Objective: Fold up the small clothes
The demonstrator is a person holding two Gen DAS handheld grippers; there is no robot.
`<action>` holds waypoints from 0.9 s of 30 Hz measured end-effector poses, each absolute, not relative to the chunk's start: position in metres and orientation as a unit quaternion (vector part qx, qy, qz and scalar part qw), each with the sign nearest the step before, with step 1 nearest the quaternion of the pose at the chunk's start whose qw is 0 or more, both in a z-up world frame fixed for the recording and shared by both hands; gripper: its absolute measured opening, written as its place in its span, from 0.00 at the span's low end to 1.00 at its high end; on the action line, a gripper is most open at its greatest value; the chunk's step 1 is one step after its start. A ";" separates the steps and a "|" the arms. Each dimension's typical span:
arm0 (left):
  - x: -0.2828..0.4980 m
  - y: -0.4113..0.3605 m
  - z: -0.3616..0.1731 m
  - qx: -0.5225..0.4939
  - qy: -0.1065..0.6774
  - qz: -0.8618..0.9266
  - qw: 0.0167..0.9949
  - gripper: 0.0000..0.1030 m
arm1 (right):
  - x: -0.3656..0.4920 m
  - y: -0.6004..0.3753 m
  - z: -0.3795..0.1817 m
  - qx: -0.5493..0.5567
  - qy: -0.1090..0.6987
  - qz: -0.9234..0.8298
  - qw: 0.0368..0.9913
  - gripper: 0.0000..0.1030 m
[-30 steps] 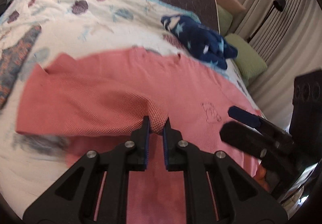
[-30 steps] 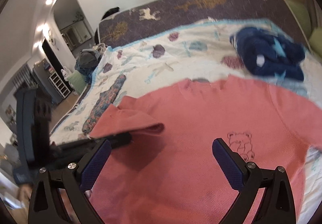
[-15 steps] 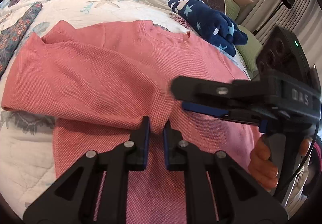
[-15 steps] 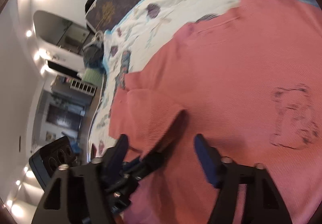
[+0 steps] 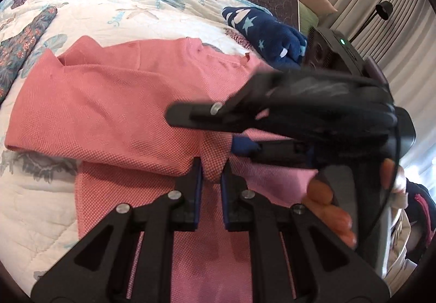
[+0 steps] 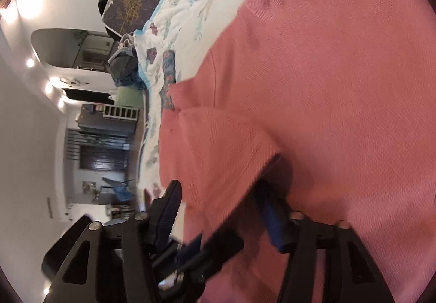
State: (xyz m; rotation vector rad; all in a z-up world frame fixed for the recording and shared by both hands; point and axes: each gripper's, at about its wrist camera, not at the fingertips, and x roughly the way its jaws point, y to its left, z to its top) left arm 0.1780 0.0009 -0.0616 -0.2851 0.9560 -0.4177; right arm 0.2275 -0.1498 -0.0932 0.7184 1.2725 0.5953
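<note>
My left gripper (image 5: 211,170) was clamped on the cuff end of the folded-over sleeve (image 5: 103,117) of the coral-pink knitted child's sweater (image 5: 190,221), with a tuck of the weave bunched between its blue-padded fingers. That grip matched what I had a second before; the sleeve lay across the chest as it had then.

What changed was on the other side. A second earlier my right gripper (image 5: 215,123) hung wide over the front of the sweater, near the little bear drawing. By this moment I had rolled it onto its side and brought it in low, right against the left one. Its jaws were parted: one finger stretched over the sleeve, the lower blue pad (image 5: 242,146) sat just beside the pinched cuff. In the right wrist view the sleeve's edge (image 6: 239,180) ran between the two fingers, with nothing squeezed yet.

I took that as a handover or a pressing-down of the sleeve fold, so the first fold was nearly set and the rest of the sweater remained unfolded.

The sweater lay flat on the white seashell-print quilt (image 5: 141,11), toward its near edge. A bundled navy star-patterned garment (image 5: 261,33) sat near the quilt's far right corner, and a floral blue-grey piece (image 5: 24,41) lay along its left edge.
</note>
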 end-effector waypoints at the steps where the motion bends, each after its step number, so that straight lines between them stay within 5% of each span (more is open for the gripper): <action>1: 0.178 0.000 -0.058 -0.136 0.453 -0.200 0.858 0.13 | 0.230 -0.148 -0.086 0.298 0.566 0.256 0.725 0.05; 13: 0.182 -0.074 -0.007 -0.105 0.415 -0.269 0.863 0.14 | 0.199 -0.188 0.017 0.129 0.423 0.154 0.883 0.05; 17: 0.177 -0.078 -0.008 -0.099 0.418 -0.269 0.862 0.49 | 0.201 -0.223 0.019 0.110 0.409 0.119 0.898 0.06; 27: 0.183 0.048 -0.051 -0.121 0.432 -0.058 0.892 0.50 | 0.216 -0.278 -0.028 0.160 0.447 0.068 0.878 0.07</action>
